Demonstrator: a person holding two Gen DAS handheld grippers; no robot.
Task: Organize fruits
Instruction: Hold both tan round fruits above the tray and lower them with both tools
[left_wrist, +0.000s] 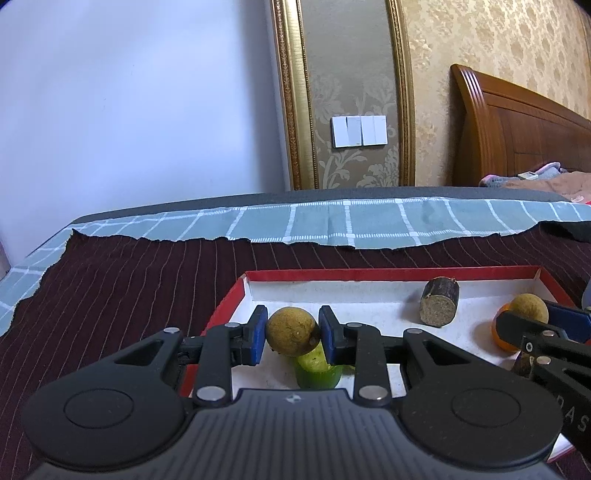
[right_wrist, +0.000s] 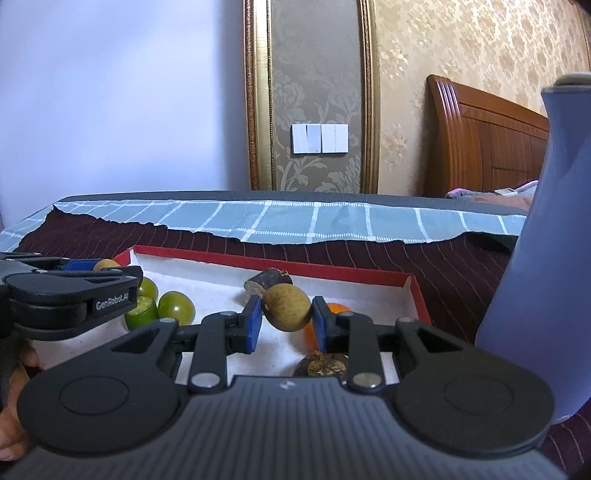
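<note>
The left gripper (left_wrist: 293, 333) is squeezing a tan, rough-skinned round fruit (left_wrist: 291, 333) between its blue pads, lifted over the near left corner of the red-rimmed tray (left_wrist: 388, 274). The right gripper (right_wrist: 287, 318) is clamping a matching tan fruit (right_wrist: 287, 308) over the tray's right side. Both fruits are hanging clear of the white floor, probably so they can be carried to a grouping spot. Under the left one a green cut piece (left_wrist: 318, 371) is standing, with green round fruits (right_wrist: 176, 305) just beside it. An orange fruit (right_wrist: 334, 309) and a dark fruit (right_wrist: 325, 365) are sitting below the right gripper, and a brown cut log-like chunk (left_wrist: 439, 302) is standing nearer the back wall. A tall blue jug (right_wrist: 546, 258) is crowding the right side, likely limiting any outward swing.
</note>
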